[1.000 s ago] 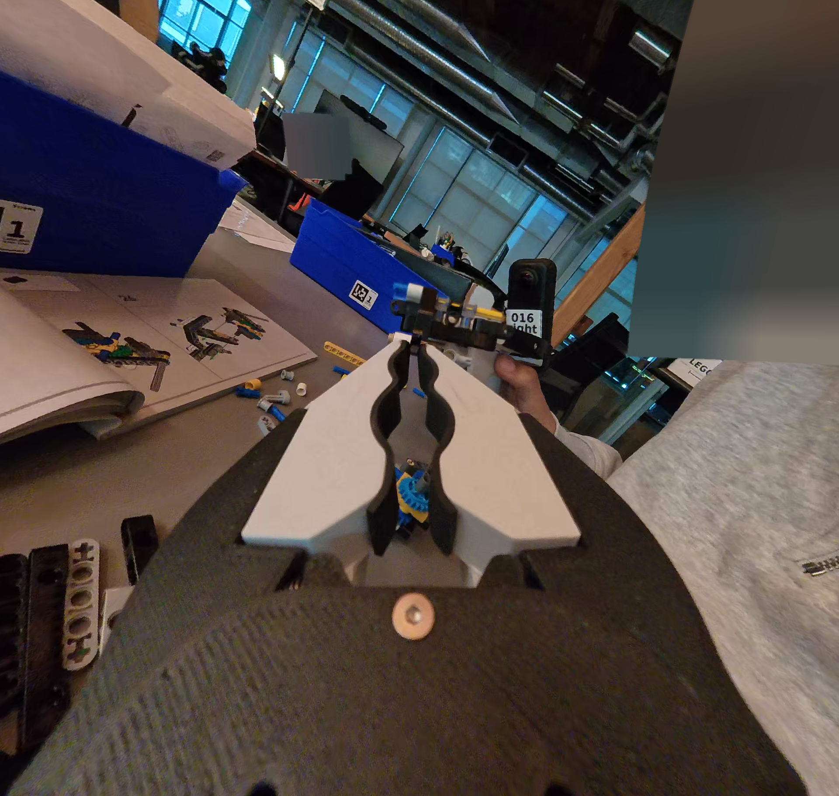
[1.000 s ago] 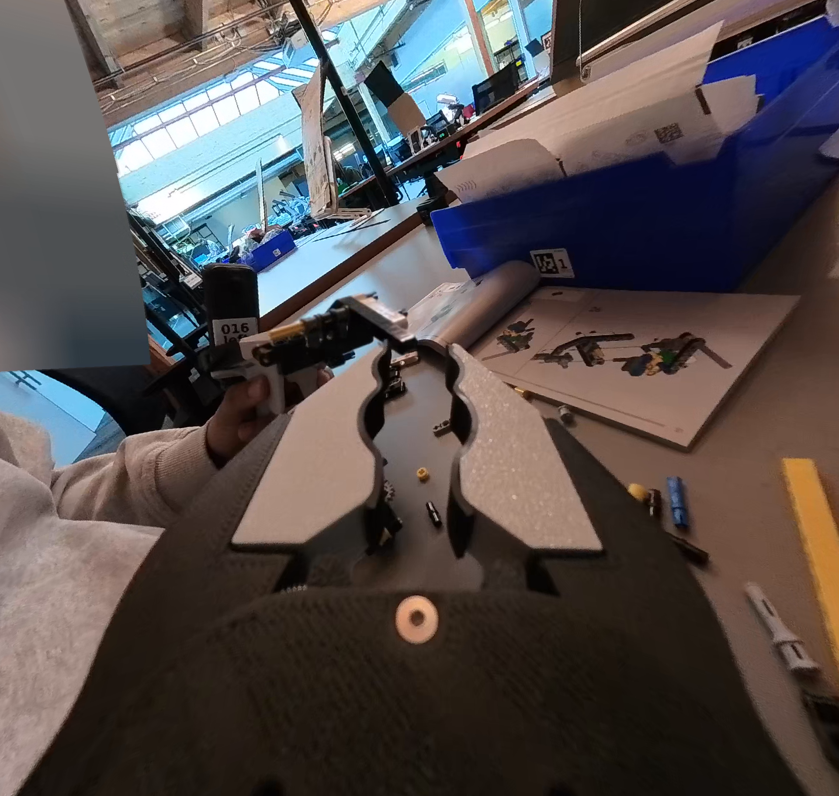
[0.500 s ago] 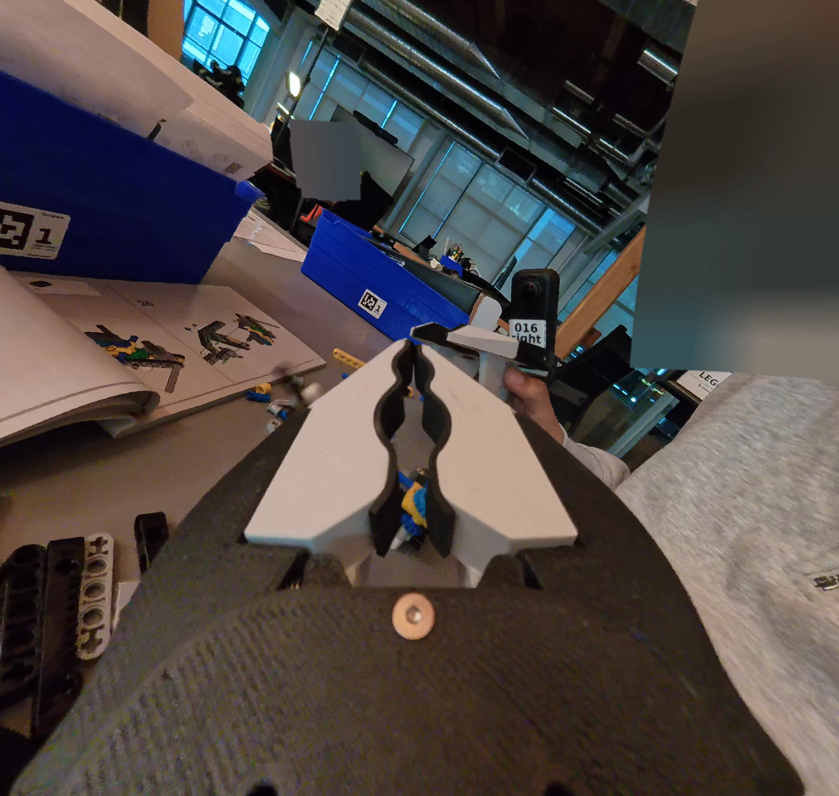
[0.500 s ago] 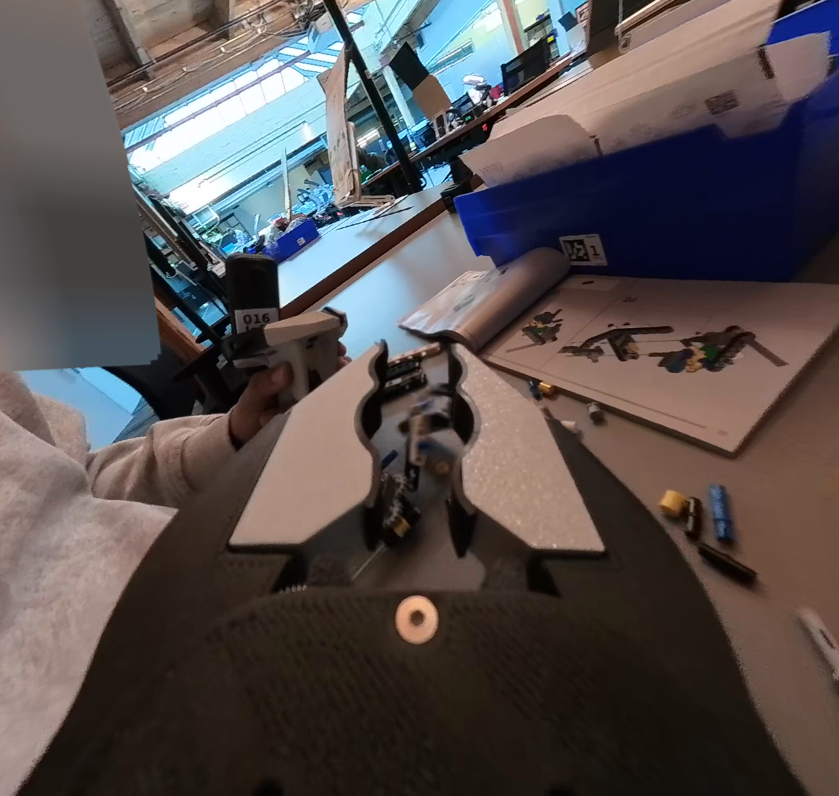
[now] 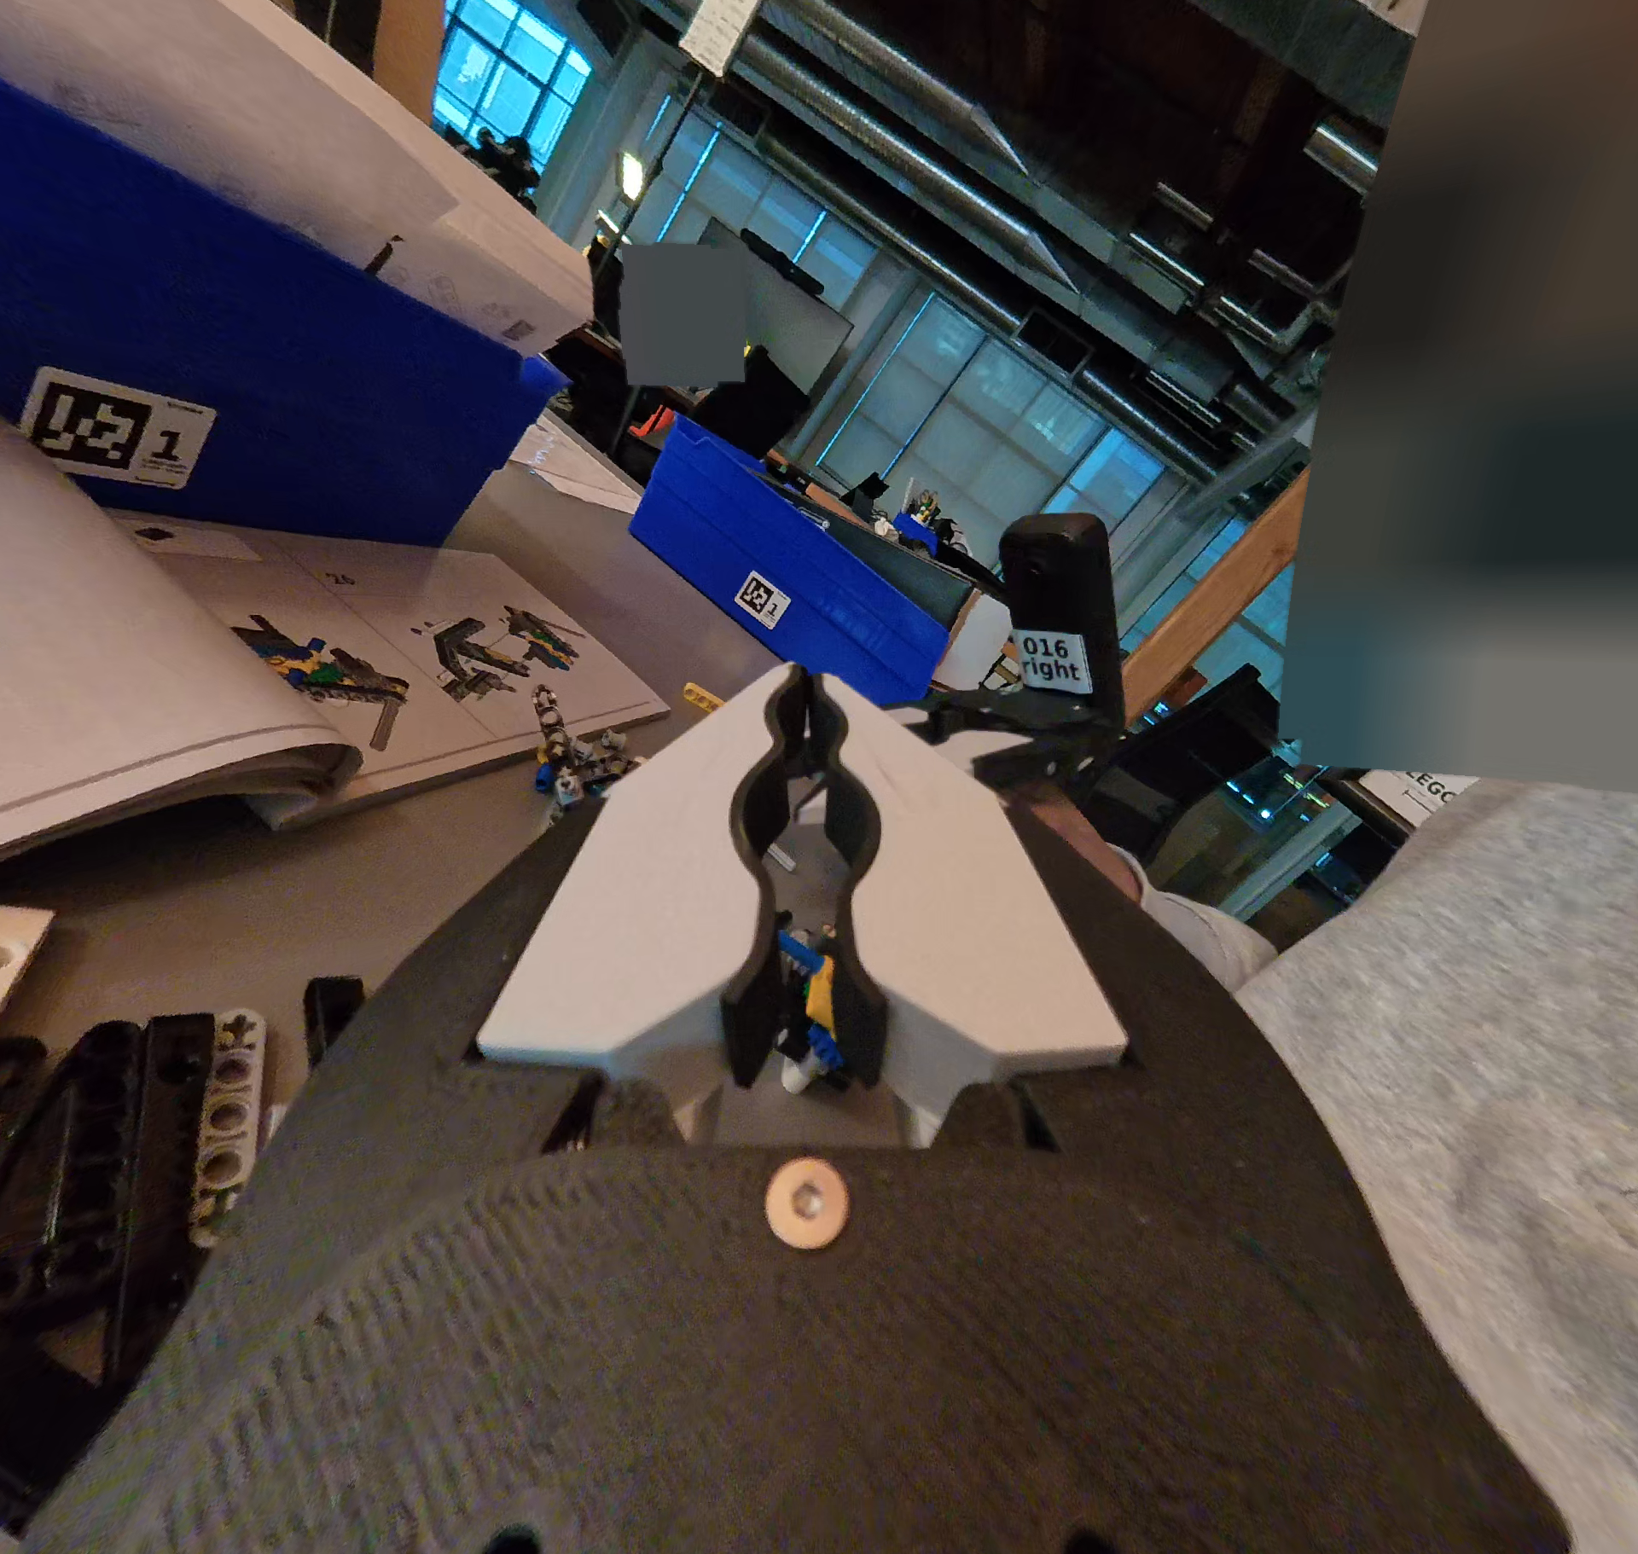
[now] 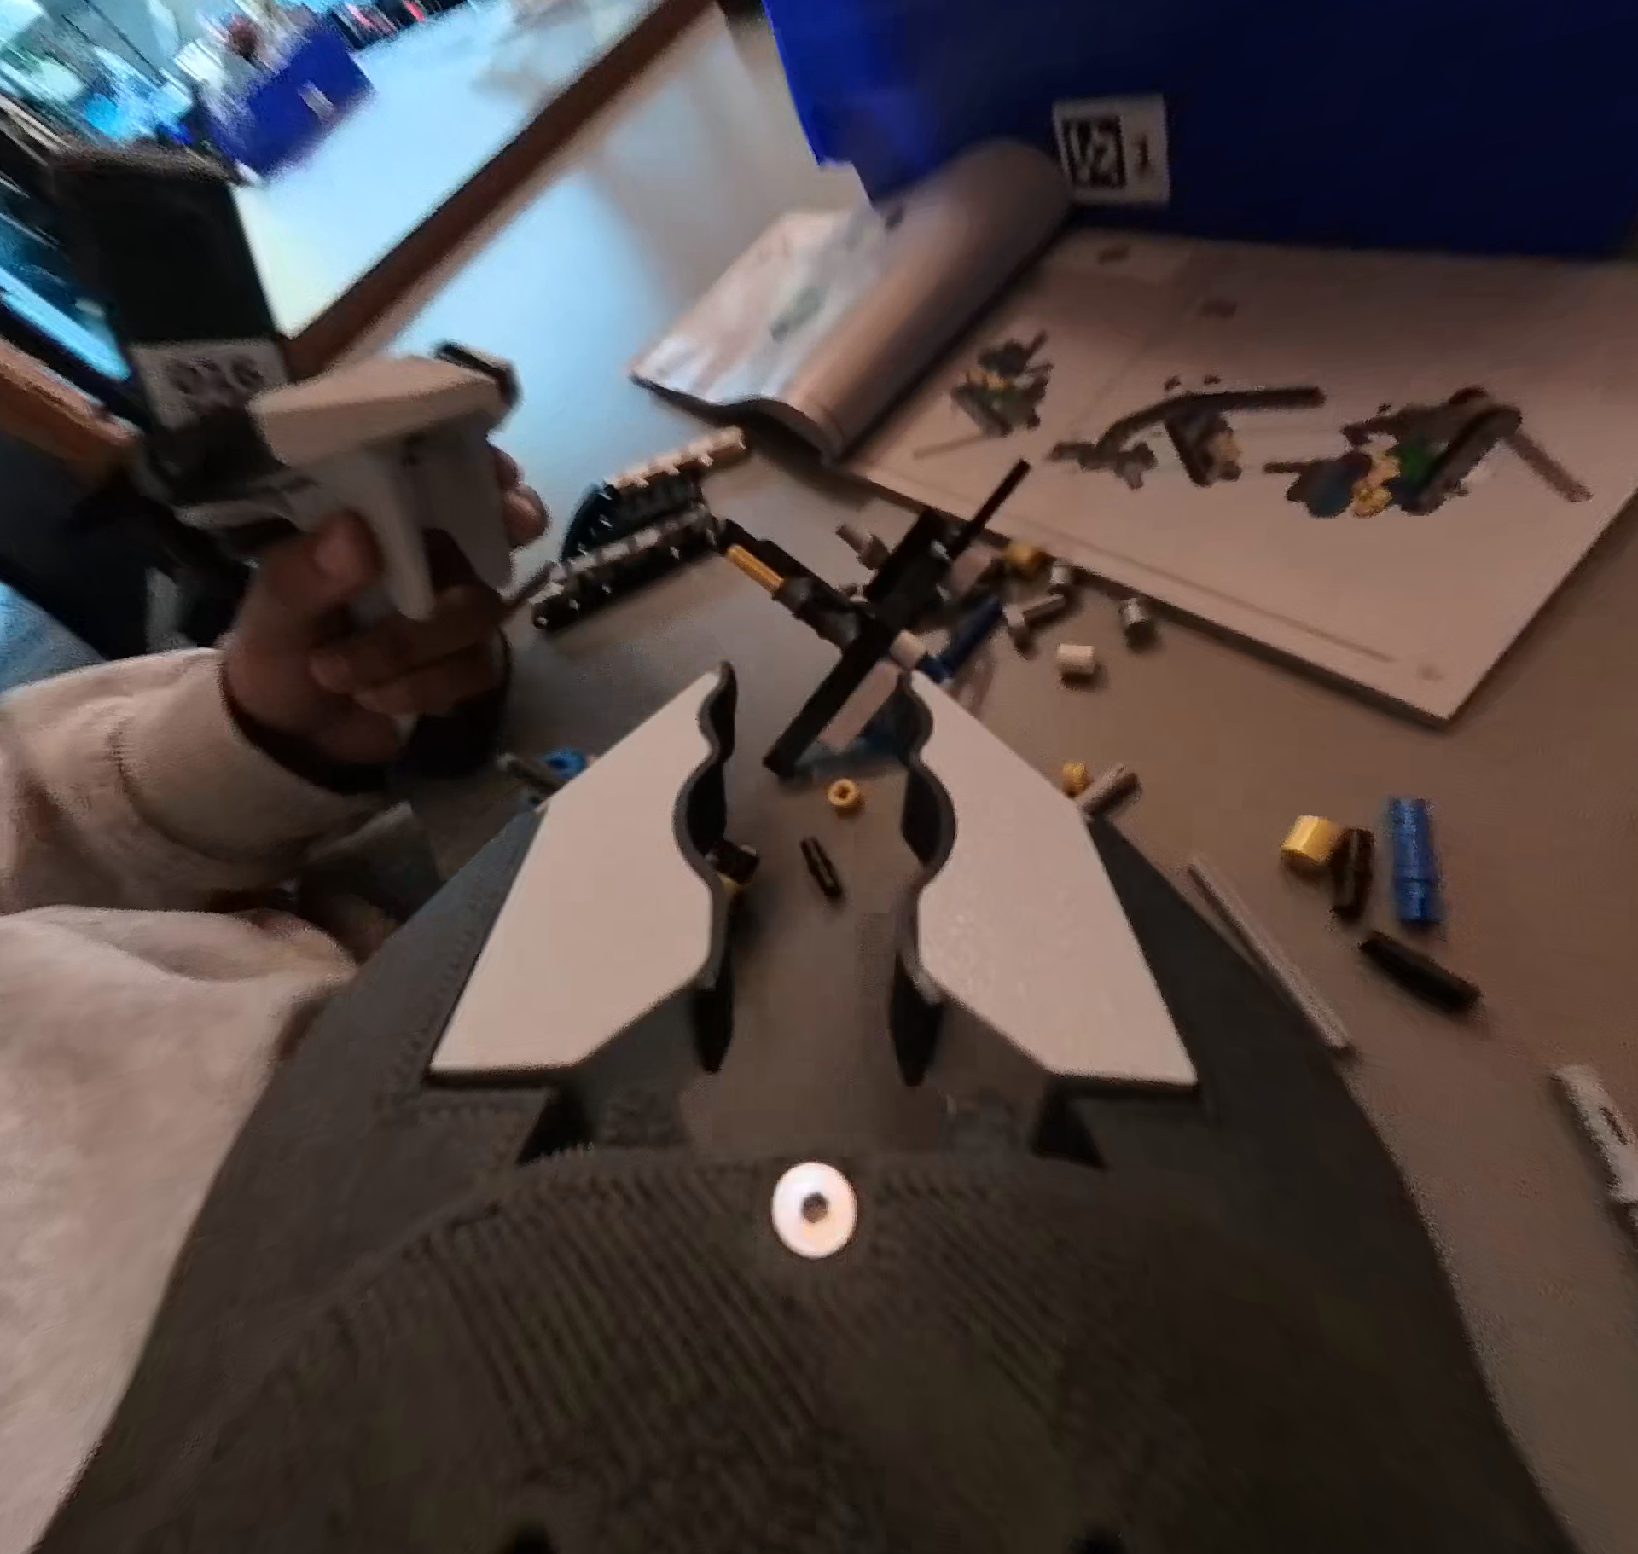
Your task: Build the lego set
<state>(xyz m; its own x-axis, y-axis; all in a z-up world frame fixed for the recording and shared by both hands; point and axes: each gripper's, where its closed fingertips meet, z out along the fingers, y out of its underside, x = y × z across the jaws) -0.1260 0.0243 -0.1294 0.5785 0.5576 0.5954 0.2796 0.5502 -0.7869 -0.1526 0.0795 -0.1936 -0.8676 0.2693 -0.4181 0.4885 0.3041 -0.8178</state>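
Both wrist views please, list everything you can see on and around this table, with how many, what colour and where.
Bin: two, blue; one behind the booklet, one farther back.
Instruction booklet: one, white, lying open in front of the near bin.
Lego assembly: one, black with a yellow end, tilted, on the table ahead of the right gripper.
Beams: several, black and white, side by side on the table's left side.
Loose pieces: many, blue, yellow, black and grey, scattered by the booklet.
Table: one, grey.
Sleeve: grey, right edge.
Left hand: gripping the left gripper's handle.
Left gripper: grey fingers, shut.
Right gripper: grey fingers, open.
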